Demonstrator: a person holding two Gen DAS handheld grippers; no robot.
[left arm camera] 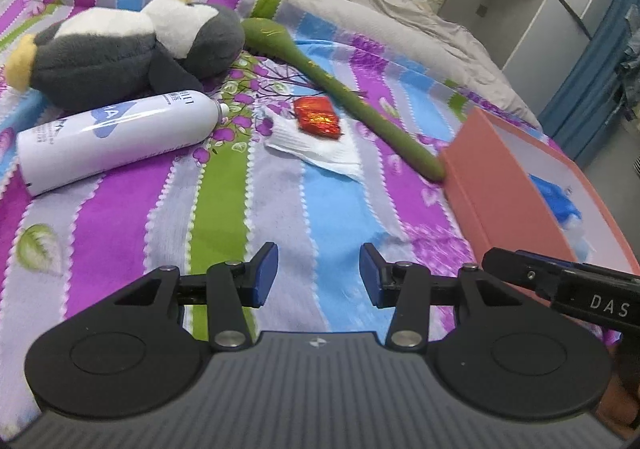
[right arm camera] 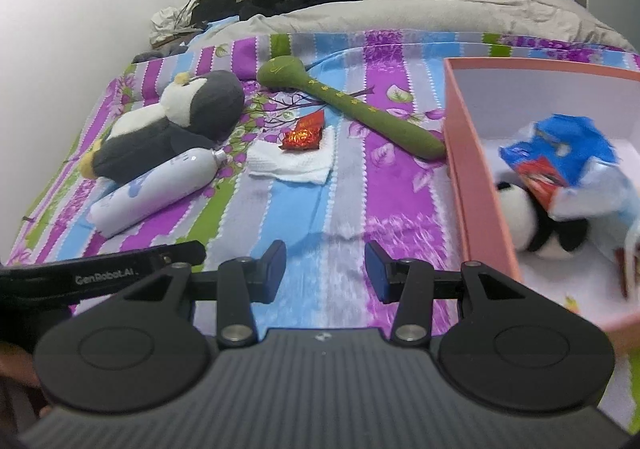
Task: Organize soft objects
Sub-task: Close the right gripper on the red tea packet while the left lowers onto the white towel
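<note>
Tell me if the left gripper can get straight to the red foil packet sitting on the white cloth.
Probably yes. The left gripper is open and empty, and only bare striped bedspread lies between it and the red foil packet on the white cloth. The spray bottle and green stick lie off to either side.

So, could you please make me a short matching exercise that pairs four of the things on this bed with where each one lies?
Things:
1. grey and white plush penguin
2. shiny red foil wrapper
3. small black and white plush panda
4. long green padded stick

Places:
A. inside the pink cardboard box
B. on the white folded tissue
C. its end against the box's outer wall
D. beside the white spray bottle

Pairs: 1-D, 2-B, 3-A, 4-C
</note>
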